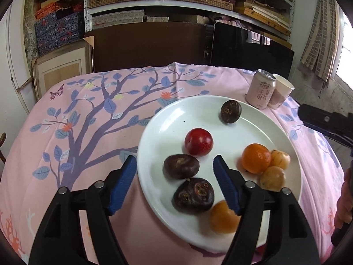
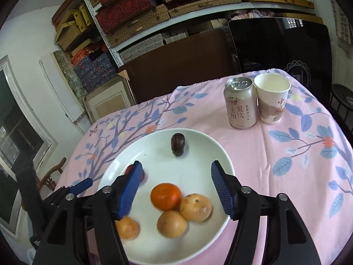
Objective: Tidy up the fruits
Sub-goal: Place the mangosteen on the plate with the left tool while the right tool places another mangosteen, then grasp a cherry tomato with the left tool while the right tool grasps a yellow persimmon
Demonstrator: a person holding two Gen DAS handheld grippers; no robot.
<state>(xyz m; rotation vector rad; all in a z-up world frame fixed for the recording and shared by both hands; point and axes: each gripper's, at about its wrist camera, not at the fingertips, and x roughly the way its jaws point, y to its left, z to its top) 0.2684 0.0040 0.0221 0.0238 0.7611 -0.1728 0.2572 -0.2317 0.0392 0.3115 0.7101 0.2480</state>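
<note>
A white plate (image 1: pixel 253 119) on the pink cloth holds several fruits. In the left wrist view: three dark wrinkled fruits (image 1: pixel 181 166), a red plum (image 1: pixel 198 142), an orange (image 1: pixel 256 158) and three yellow-orange fruits (image 1: pixel 272 178). My left gripper (image 1: pixel 175 170) is open and empty, its jaws either side of the two near dark fruits. In the right wrist view the plate (image 2: pixel 198 141) shows one dark fruit (image 2: pixel 177 147), the orange (image 2: pixel 166 196) and yellow fruits (image 2: pixel 196 207). My right gripper (image 2: pixel 175 176) is open and empty above the orange.
A pink drink can (image 2: pixel 241 105) and a paper cup (image 2: pixel 271 99) stand at the far right of the table. A dark chair back (image 1: pixel 150 44) and a black panel (image 1: pixel 251 48) stand behind the table, with shelves of boxes beyond.
</note>
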